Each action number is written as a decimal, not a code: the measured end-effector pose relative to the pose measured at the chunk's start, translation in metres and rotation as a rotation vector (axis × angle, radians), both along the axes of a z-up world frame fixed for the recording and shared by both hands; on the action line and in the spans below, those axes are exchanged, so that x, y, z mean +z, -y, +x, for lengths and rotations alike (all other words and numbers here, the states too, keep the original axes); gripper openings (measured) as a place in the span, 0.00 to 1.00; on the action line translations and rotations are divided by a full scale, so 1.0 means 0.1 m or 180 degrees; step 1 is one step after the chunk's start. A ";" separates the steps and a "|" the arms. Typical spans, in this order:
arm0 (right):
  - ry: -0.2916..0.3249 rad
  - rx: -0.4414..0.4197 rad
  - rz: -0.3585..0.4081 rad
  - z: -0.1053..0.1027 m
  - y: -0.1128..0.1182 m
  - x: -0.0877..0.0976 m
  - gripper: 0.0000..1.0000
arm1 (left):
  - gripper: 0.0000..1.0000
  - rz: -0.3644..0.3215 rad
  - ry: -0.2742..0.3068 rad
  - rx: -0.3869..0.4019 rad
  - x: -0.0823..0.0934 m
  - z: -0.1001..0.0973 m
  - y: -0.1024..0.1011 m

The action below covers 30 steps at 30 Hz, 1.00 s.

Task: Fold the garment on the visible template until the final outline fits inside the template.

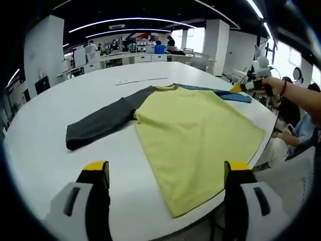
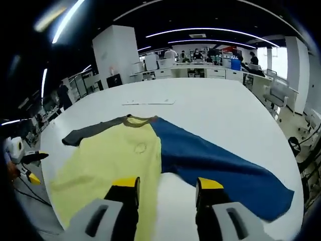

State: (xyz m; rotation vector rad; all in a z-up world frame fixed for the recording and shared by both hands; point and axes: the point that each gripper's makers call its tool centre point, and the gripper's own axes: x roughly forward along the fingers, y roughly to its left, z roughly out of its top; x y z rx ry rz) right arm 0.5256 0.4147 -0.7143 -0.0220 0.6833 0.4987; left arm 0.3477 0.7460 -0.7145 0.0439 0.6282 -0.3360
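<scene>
Garment (image 1: 195,135) flat – jaws apart.

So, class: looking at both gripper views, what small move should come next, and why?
Probably lower the right gripper onto the blue sleeve to fold it inward. The shirt lies flat and unfolded on the white table, both sleeves spread, and both grippers are open, the left gripper included.

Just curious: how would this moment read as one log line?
shirt: flat on table, unfolded | left gripper: open, hovering | right gripper: open over shirt
</scene>
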 end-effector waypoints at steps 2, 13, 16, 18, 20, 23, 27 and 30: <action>-0.0018 -0.0001 -0.0006 0.07 -0.01 -0.03 0.40 | 0.93 -0.0022 -0.0008 -0.0008 0.02 0.01 0.01; -0.0145 -0.0010 -0.0122 0.30 -0.06 -0.29 0.29 | 0.94 -0.0102 0.0023 -0.0060 0.23 0.10 0.07; -0.0190 -0.0024 -0.0188 0.32 -0.05 -0.37 0.24 | 0.94 -0.0059 0.0044 -0.0095 0.29 0.13 0.08; -0.0216 -0.0023 -0.0191 0.33 -0.07 -0.40 0.22 | 0.93 -0.0083 0.0070 -0.0086 0.34 0.15 0.08; -0.0232 -0.0025 -0.0233 0.33 -0.08 -0.43 0.20 | 0.93 -0.0100 0.0089 -0.0083 0.37 0.16 0.08; -0.0248 -0.0044 -0.0298 0.35 -0.07 -0.48 0.16 | 0.92 -0.0090 0.0079 -0.0091 0.36 0.16 0.09; -0.0296 -0.0057 -0.0422 0.36 -0.04 -0.56 0.08 | 0.92 -0.0068 0.0021 -0.0102 0.34 0.14 0.09; -0.0264 -0.0146 -0.0469 0.39 0.01 -0.54 0.02 | 0.92 -0.0062 0.0002 -0.0091 0.33 0.14 0.08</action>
